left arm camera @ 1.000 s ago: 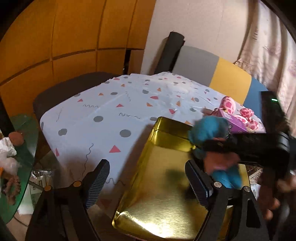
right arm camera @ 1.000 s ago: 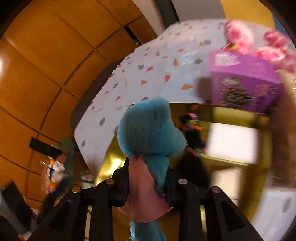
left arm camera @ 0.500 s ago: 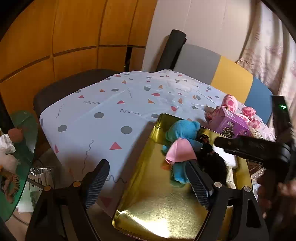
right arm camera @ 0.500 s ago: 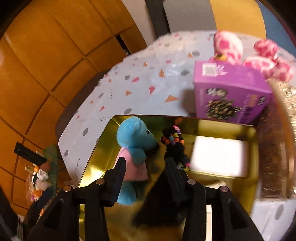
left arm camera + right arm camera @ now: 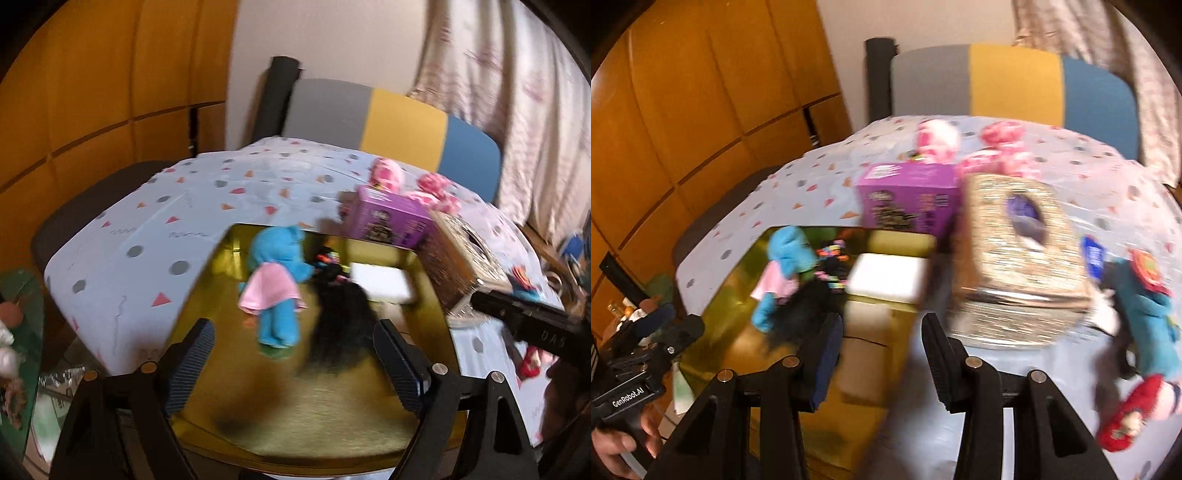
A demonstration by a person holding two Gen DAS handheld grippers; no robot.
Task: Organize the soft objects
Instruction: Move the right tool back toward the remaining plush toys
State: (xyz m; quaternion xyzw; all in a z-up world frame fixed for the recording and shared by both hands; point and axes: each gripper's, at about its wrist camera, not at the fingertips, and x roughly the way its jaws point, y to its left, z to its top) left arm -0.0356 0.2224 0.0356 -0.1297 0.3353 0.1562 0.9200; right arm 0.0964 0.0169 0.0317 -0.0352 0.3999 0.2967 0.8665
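Right gripper (image 5: 882, 347): spread, empty
Left gripper (image 5: 291, 365): spread, empty
Done: blue toy (image 5: 275, 284) in gold tray (image 5: 325, 424)
Left: teal toy (image 5: 1145, 306), pink toy (image 5: 960, 144) on table (image 5: 207, 206)

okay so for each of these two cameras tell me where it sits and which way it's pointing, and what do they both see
Left wrist: sits on the left gripper, looking forward and down over the gold tray with the blue plush in it; its open fingers show, and the right gripper's body at the right edge.
Right wrist: sits on the right gripper, facing the glittery box and teal toy; its open fingers show, and a hand on the left gripper's handle.
Shared: tray, blue plush, purple box, pink plush.
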